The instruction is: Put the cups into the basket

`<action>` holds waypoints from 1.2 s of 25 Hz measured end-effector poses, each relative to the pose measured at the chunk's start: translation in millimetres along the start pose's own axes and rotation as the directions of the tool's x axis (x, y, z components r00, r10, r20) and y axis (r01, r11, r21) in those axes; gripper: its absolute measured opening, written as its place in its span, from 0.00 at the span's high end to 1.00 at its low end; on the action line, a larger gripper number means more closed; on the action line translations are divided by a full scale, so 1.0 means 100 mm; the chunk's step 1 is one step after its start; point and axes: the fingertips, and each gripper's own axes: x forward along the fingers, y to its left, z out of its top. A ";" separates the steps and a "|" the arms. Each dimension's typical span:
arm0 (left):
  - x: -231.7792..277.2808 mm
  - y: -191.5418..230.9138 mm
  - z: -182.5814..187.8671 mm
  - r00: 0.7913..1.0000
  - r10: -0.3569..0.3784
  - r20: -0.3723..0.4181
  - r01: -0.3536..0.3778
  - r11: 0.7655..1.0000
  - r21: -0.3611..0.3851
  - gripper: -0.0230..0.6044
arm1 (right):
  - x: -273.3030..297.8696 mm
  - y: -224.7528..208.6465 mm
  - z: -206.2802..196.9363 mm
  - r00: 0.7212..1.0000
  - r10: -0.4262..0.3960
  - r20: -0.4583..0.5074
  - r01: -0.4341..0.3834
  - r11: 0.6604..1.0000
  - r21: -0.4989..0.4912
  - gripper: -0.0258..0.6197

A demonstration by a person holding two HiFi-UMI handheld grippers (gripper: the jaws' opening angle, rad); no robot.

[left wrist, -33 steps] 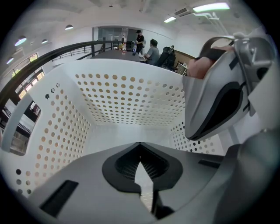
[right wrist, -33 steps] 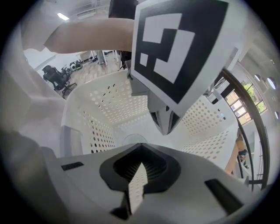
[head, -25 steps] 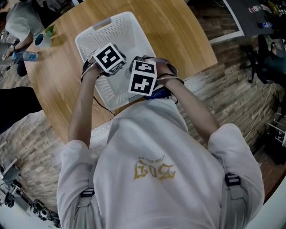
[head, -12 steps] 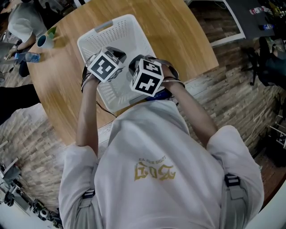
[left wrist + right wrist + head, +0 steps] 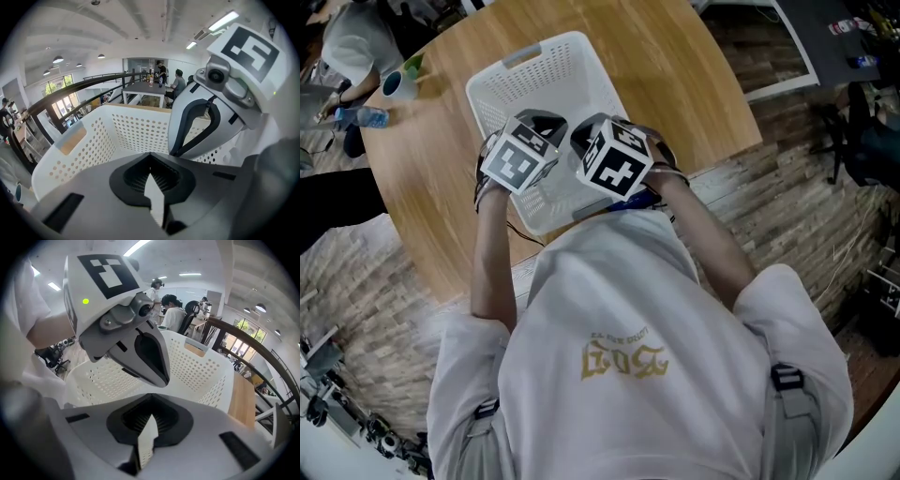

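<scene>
A white perforated basket (image 5: 536, 67) stands on the round wooden table, and both grippers hang over its near half, side by side. My left gripper (image 5: 152, 180) is shut with nothing between its jaws, and its marker cube (image 5: 520, 156) faces up. My right gripper (image 5: 149, 425) is also shut and holds nothing, its cube (image 5: 619, 156) close beside the left one. Each gripper view looks along the basket wall (image 5: 93, 140) (image 5: 199, 366) and shows the other gripper. One white cup (image 5: 392, 84) sits at the table's far left edge. No cup shows in the visible part of the basket.
Another person's hand and sleeve (image 5: 352, 52) reach in beside the cup at the far left, with a plastic bottle (image 5: 362, 117) near it. The table edge (image 5: 712, 169) runs close in front of me. A railing (image 5: 253, 348) and desks with seated people lie beyond.
Both grippers have tilted and drawn together above the basket's near half; the left cube has moved toward me, and the right cube has turned and shifted slightly right.
</scene>
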 end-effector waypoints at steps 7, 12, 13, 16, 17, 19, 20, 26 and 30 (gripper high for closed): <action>-0.07 -0.05 0.02 0.999 0.025 0.045 -0.024 0.999 -0.027 0.96 | 0.00 0.00 0.01 1.000 -0.014 0.018 0.014 1.000 -0.007 0.95; -0.17 -0.02 0.09 0.993 0.065 0.104 -0.061 0.997 -0.043 0.96 | -0.05 0.00 0.04 0.998 -0.021 0.056 0.021 1.000 0.011 0.95; -0.17 -0.01 0.10 0.991 0.071 0.115 -0.066 0.997 -0.048 0.96 | -0.05 -0.01 0.04 0.998 -0.023 0.063 0.022 1.000 0.013 0.95; -0.19 -0.01 0.15 0.984 0.087 0.158 -0.076 0.994 -0.076 0.96 | -0.07 -0.03 0.05 0.996 -0.030 0.085 0.028 0.999 0.019 0.95; -0.21 -0.01 0.16 0.981 0.095 0.169 -0.082 0.993 -0.084 0.96 | -0.07 -0.04 0.05 0.995 -0.032 0.092 0.030 0.999 0.022 0.95; -0.25 0.00 0.17 0.977 0.115 0.181 -0.099 0.991 -0.094 0.96 | -0.07 -0.05 0.06 0.994 -0.034 0.105 0.032 0.999 0.027 0.95; -0.27 0.01 0.17 0.975 0.123 0.184 -0.107 0.990 -0.097 0.96 | -0.08 -0.05 0.07 0.993 -0.035 0.111 0.032 0.999 0.029 0.95; -0.34 0.03 0.16 0.964 0.161 0.211 -0.138 0.983 -0.118 0.96 | -0.11 -0.08 0.09 0.989 -0.039 0.142 0.033 0.998 0.044 0.95; -0.43 0.08 0.22 0.942 0.209 0.264 -0.175 0.974 -0.146 0.96 | -0.14 -0.09 0.11 0.985 -0.048 0.163 0.040 0.998 0.050 0.95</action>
